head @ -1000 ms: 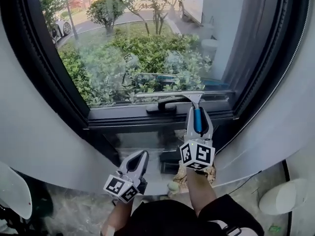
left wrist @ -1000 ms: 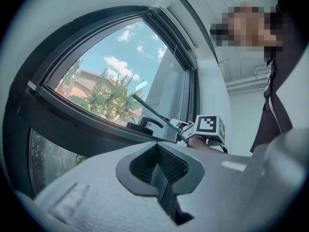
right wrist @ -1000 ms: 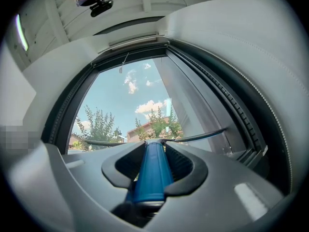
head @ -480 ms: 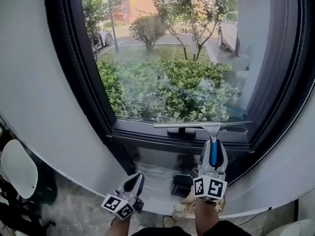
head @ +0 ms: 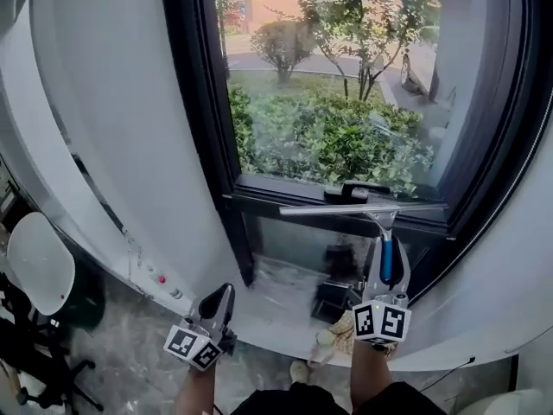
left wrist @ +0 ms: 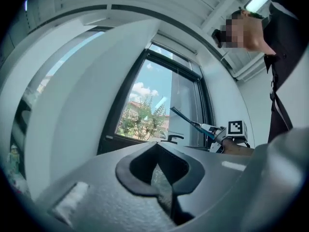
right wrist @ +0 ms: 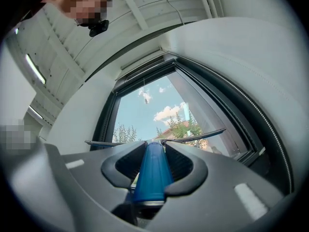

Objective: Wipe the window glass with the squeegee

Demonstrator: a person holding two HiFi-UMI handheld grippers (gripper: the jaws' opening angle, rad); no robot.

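Squeegee (head: 346, 209) blade is down by the bottom of the window glass (head: 328, 102). My right tool (head: 385, 247) squeezes its blue handle. My left tool (head: 218, 299) is closed, holding nothing.

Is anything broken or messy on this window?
Nothing stands out. The squeegee sits straight in the right gripper, its blade roughly level by the window's lower frame. The window glass shows no cracks or spills. The left gripper is shut and empty, down low.
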